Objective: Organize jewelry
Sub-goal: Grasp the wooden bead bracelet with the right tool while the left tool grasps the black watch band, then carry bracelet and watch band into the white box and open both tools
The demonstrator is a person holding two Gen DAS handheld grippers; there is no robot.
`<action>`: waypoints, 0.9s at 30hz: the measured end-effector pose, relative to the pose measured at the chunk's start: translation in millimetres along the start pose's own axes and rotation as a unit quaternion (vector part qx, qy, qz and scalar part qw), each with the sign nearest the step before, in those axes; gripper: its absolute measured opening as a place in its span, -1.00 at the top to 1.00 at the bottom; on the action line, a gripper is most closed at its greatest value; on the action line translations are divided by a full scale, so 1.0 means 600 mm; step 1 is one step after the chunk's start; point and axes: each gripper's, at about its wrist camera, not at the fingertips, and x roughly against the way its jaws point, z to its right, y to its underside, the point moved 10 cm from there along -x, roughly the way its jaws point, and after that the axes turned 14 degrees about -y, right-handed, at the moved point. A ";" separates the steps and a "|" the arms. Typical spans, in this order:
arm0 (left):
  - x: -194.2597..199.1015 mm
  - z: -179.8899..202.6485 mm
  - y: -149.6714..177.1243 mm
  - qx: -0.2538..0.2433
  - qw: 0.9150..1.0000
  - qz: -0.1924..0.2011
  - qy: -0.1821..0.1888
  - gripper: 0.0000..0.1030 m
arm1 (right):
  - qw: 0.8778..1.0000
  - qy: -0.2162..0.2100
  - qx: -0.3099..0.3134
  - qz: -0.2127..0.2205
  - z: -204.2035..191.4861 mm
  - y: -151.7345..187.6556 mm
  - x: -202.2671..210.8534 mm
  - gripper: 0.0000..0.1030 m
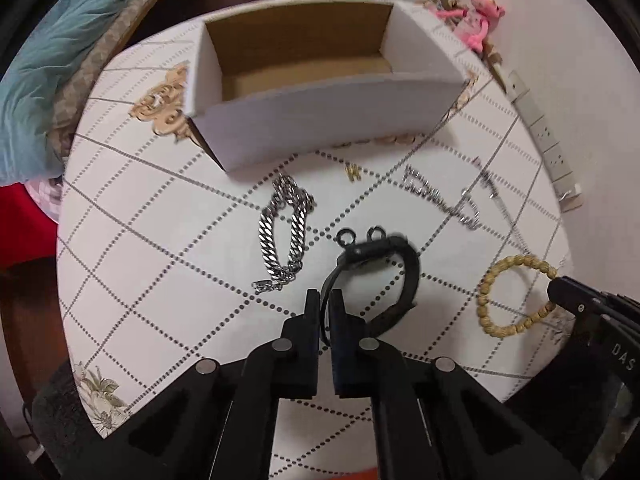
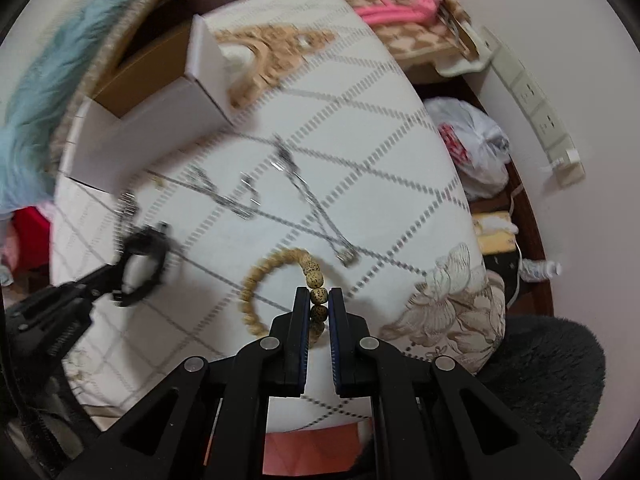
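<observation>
On the round patterned table lie several pieces of jewelry. My left gripper is shut on the thin end of a black bracelet with two small rings at its clasp; the same bracelet shows in the right wrist view. My right gripper is shut on a wooden bead bracelet, beads pinched between the pads; that bead bracelet hangs at the right of the left wrist view. A silver curb chain and thin silver chains lie flat. An open white box stands behind them.
A small gold charm lies just in front of the box. A pink plush toy and a power strip line the wall at the right. A teal cloth lies at the left. A white plastic bag sits beyond the table edge.
</observation>
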 end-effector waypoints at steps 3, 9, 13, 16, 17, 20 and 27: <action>0.042 -0.023 -0.009 0.009 1.000 0.017 0.008 0.96 | 0.999 -0.017 0.025 0.017 -0.039 -0.023 0.031 0.82; 0.081 -0.015 -0.053 0.025 0.998 0.046 0.045 0.94 | 0.995 -0.032 0.075 0.052 -0.105 -0.074 0.082 0.82; 0.049 0.017 -0.072 0.027 0.997 0.016 0.070 0.58 | 0.994 -0.030 0.081 0.059 -0.114 -0.089 0.086 0.82; 0.024 0.029 -0.060 0.007 0.998 0.007 0.069 0.06 | 0.995 -0.030 0.073 0.053 -0.103 -0.086 0.072 0.82; 0.013 0.035 -0.054 -0.001 0.998 -0.001 0.068 0.06 | 0.996 -0.028 0.071 0.051 -0.098 -0.083 0.067 0.82; -0.015 0.047 -0.042 -0.015 0.998 -0.013 0.060 0.06 | 0.997 -0.025 0.061 0.042 -0.080 -0.071 0.050 0.82; -0.054 0.068 -0.038 -0.044 0.999 0.002 0.020 0.68 | 0.999 -0.015 0.036 0.025 -0.042 -0.041 0.024 0.82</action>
